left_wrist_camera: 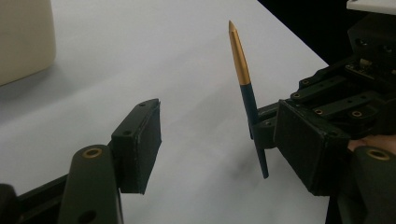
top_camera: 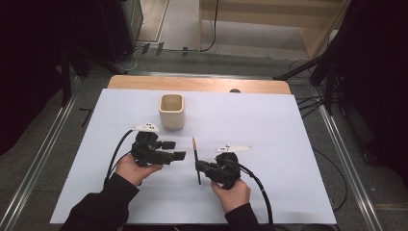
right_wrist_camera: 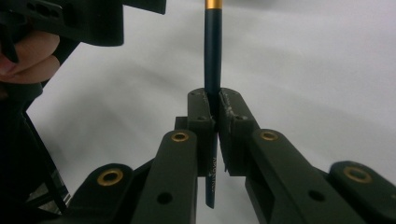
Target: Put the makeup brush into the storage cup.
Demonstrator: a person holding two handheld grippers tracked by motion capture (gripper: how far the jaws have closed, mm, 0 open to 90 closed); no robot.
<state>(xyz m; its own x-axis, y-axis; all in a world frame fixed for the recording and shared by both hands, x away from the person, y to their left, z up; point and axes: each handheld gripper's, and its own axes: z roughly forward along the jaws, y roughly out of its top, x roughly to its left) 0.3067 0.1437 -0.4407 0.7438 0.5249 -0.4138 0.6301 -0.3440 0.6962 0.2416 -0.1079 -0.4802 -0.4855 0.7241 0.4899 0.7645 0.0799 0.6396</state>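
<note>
- Tabletop (top_camera: pixel 269 120) covered in white, with a strip of bare wood along its far edge.
- Right claw (top_camera: pixel 198 167) clamped on a slim pen (top_camera: pixel 196 153) with a dark teal barrel and a gold, pointed end; in the right gripper view the jaws press the barrel from both sides.
- The pen stands nearly upright in the grip, gold end up and dark tip down; the left gripper view shows a faint shadow on the sheet near that tip, though contact with the surface cannot be told.
- Left claw (top_camera: pixel 174 150) spread wide with nothing between its jaws, pointing toward the pen and just beside it.
- A cream, square-mouthed cup (top_camera: pixel 172 110) stands upright beyond the left claw, nearer the far edge, apart from both claws.
- Each claw is held by a hand in a dark sleeve.
</note>
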